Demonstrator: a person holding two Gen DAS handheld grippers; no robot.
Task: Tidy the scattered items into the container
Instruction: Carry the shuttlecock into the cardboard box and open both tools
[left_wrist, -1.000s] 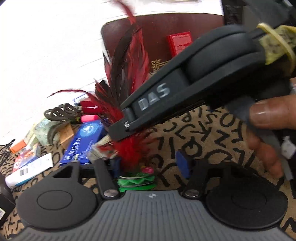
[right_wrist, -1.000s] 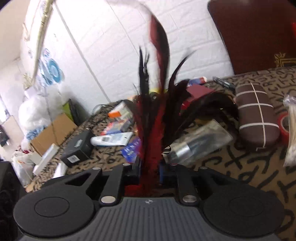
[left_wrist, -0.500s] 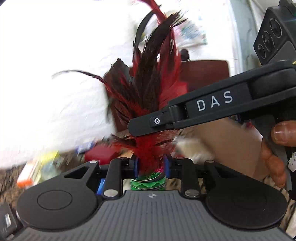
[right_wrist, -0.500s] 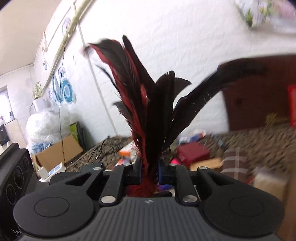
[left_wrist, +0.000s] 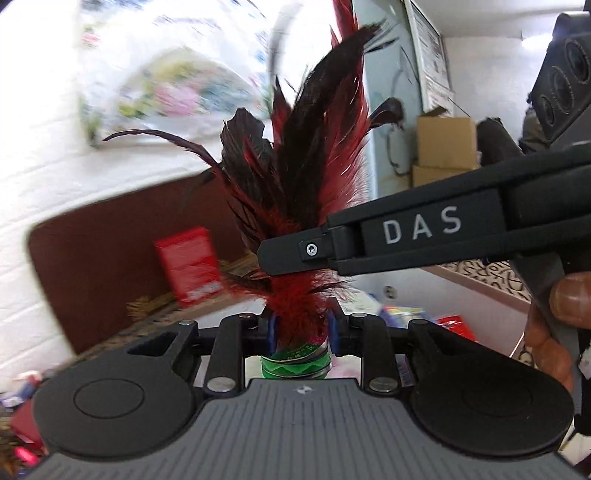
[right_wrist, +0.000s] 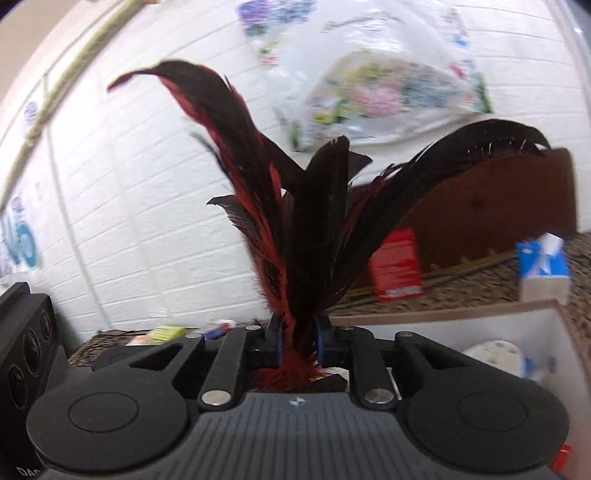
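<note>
Left claw (left_wrist: 300, 330): gripping the green base of the feather shuttlecock (left_wrist: 295, 258), feathers upright.
Right claw (right_wrist: 298, 341): jaws easing open, feather stems between the pads.
Container (right_wrist: 480, 325): white box just beyond the right claw, a roll inside.

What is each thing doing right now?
feather shuttlecock: upright, held by both grippers
left gripper: shut on its base
right gripper: jaws opening, feathers between them
container: open, white roll inside
red box: standing against brown board
</note>
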